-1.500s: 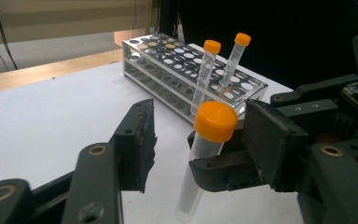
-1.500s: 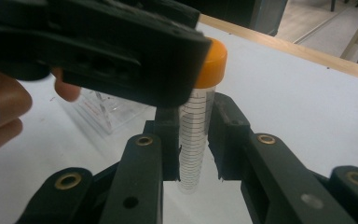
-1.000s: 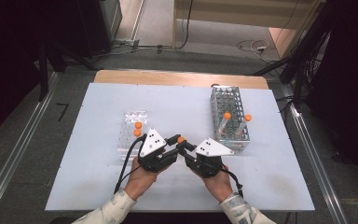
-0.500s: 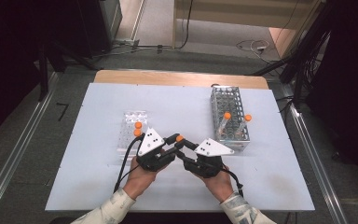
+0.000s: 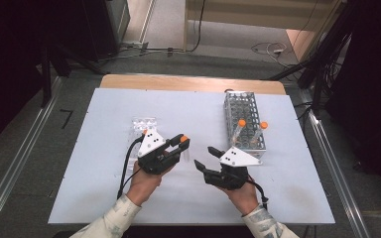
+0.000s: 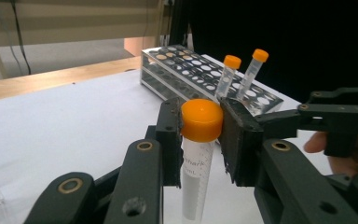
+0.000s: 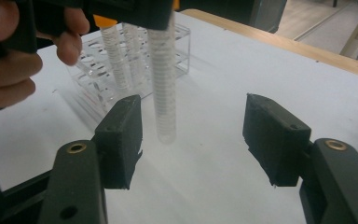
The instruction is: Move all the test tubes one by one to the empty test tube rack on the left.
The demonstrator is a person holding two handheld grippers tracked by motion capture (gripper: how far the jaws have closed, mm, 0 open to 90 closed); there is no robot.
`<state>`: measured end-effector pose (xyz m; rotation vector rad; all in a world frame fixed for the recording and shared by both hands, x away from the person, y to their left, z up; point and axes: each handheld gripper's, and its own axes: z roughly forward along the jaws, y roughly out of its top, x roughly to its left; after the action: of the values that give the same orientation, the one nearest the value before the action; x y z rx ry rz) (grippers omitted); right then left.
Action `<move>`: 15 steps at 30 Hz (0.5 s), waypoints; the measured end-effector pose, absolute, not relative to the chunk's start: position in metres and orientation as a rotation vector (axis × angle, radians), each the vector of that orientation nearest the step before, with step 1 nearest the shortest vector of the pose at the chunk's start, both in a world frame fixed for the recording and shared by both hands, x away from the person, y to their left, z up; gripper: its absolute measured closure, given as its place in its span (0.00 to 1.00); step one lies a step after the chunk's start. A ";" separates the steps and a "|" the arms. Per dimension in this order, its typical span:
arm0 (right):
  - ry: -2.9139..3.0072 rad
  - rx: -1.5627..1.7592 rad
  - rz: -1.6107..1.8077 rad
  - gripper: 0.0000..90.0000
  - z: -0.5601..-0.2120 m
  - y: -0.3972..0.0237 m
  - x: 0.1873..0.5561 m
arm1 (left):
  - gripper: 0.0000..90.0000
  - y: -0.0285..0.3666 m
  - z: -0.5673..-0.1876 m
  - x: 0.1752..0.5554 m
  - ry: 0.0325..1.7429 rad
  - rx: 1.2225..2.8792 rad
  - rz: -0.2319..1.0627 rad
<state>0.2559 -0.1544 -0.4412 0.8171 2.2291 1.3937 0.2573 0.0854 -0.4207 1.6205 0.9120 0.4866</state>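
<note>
A clear tube with an orange cap hangs upright between the jaws of my left gripper, which is shut on its cap. In the high view this gripper holds the tube just above the white table, left of centre. My right gripper points toward it from the right, and its jaws have just been opening. In the right gripper view the jaws stand wide apart, and the tube's lower end hangs beyond the gap, untouched by the pads.
A grid rack at the right holds two orange-capped tubes. A clear plastic rack with an orange-capped tube stands behind my left gripper. The table's wooden edge runs along the back.
The right gripper's jaws have spread and it has drawn slightly away from the tube, to the right. The left gripper still holds the tube in the same spot.
</note>
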 end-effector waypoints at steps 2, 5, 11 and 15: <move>2.218 0.839 1.387 0.38 -0.441 -0.160 0.256 | 0.78 0.089 -0.418 0.259 0.920 1.610 0.494; 2.196 0.855 1.390 0.38 -0.439 -0.168 0.256 | 0.78 0.094 -0.414 0.263 0.932 1.587 0.502; 2.163 0.876 1.391 0.37 -0.436 -0.182 0.254 | 0.78 0.109 -0.409 0.273 0.974 1.555 0.498; 2.150 0.898 1.386 0.37 -0.437 -0.188 0.254 | 0.78 0.116 -0.405 0.276 0.984 1.542 0.515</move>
<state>0.2538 -0.1885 -0.4368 0.8977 2.1497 1.3859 0.2757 0.1157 -0.4046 1.5425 0.9835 0.5150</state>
